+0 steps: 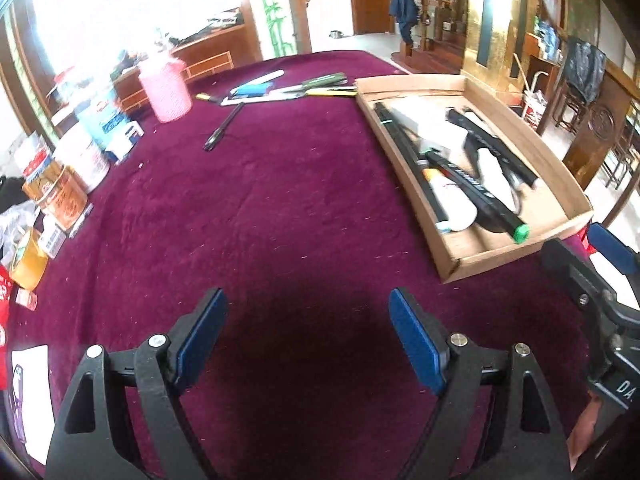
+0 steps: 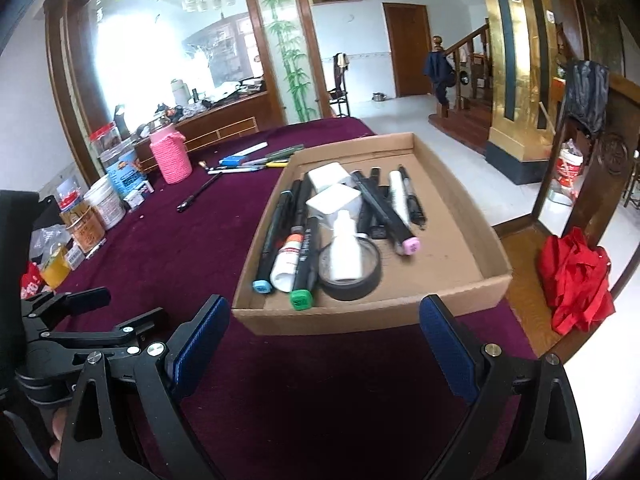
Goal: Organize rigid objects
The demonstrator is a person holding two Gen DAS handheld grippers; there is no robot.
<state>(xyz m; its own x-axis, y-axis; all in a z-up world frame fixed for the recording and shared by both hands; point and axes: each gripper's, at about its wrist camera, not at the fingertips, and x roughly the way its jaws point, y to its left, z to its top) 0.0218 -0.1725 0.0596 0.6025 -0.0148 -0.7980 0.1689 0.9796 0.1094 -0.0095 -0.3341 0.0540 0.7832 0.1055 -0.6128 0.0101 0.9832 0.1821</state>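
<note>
Left gripper (image 1: 308, 344) is hovering wide open and empty over the maroon tablecloth (image 1: 260, 200), the cardboard tray (image 1: 504, 256) of markers lying ahead to its right. Right gripper (image 2: 324, 344) is gaping empty too, just before the tray (image 2: 360, 320) holding markers, 2 white blocks (image 2: 332, 190) and a tape roll (image 2: 352, 280).

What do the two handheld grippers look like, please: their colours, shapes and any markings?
Both the left gripper and the right gripper have black frames with triangular cut-outs, silver screws and flat blue pads. White letters "DA" mark the right one's body.
</note>
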